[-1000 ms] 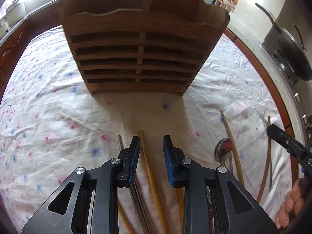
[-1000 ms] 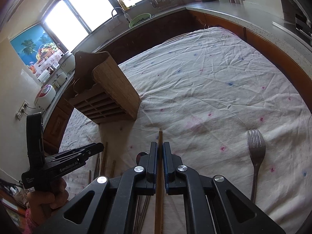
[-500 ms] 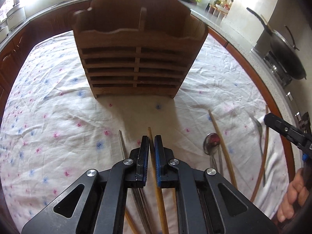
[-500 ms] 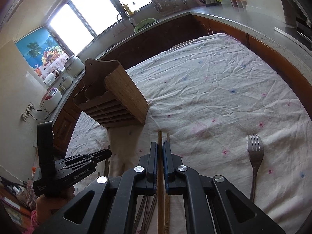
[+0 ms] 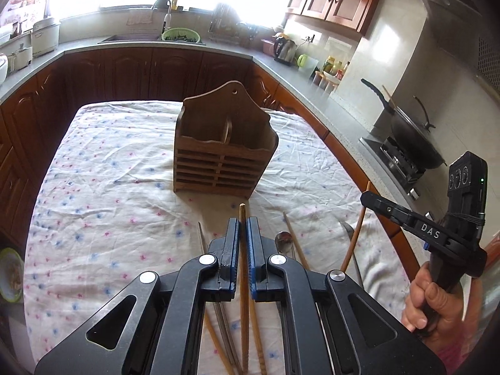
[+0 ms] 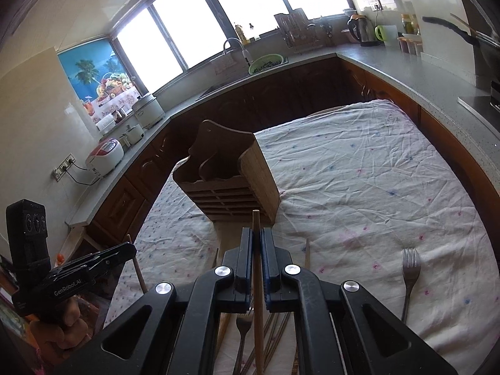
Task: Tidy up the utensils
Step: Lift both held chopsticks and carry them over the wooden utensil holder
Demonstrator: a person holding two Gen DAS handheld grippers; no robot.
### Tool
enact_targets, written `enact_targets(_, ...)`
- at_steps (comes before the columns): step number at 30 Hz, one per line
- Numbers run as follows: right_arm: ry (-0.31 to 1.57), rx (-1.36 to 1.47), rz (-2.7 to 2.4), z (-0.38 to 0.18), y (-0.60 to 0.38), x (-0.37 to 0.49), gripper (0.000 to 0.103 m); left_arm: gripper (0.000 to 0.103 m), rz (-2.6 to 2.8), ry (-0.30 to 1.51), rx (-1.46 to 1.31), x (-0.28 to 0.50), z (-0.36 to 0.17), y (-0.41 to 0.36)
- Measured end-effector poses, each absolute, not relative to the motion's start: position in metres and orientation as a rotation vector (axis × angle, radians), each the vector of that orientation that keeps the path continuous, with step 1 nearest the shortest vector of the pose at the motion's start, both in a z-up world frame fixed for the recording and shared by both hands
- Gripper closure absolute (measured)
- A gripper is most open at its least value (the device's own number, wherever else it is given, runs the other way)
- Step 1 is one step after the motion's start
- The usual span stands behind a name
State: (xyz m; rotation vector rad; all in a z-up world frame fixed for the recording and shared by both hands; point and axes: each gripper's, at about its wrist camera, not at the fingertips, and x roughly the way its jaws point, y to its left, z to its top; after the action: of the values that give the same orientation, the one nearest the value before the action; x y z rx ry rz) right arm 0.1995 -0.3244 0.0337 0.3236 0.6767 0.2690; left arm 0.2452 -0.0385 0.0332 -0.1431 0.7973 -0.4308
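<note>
From the left wrist camera, the left gripper (image 5: 242, 234) has its blue-padded jaws clamped on a light brown wooden chopstick (image 5: 242, 250), whose tip pokes out just past the pads. Straight ahead, well apart from the tip, stands the dark wooden slatted utensil holder (image 5: 223, 156) with two top compartments, on the white flowered tablecloth (image 5: 109, 187). Only this view shows the small steel spoon (image 5: 282, 239) and a loose bamboo chopstick (image 5: 295, 240) lying just right of the jaws, and the right gripper (image 5: 367, 198) raised near the table's right edge with a long wooden chopstick (image 5: 356, 231) slanting down from it. More sticks lie on the cloth beneath the left gripper. Bare cloth lies between the jaws and the holder.

From the right wrist camera, the right gripper (image 6: 256, 247) is closed on that chopstick (image 6: 257, 265), its tip overlapping the holder's (image 6: 231, 184) lower front. Only here does a steel fork (image 6: 410, 268) show, alone on the cloth (image 6: 359, 187) to the right, well apart. A second fork (image 6: 242, 328) and thin metal chopsticks (image 6: 275, 328) lie under the jaws. The left gripper (image 6: 131, 248) hangs at the left, over the table's edge, holding its stick (image 6: 137, 268).
</note>
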Motion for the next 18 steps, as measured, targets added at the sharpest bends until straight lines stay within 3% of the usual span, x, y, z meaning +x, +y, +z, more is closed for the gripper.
enact_targets(18,0.581,0.257,0.285,0.069,-0.313,0.175,0.098,0.099,-0.413,0.677,-0.17,0.218,0.062,-0.02)
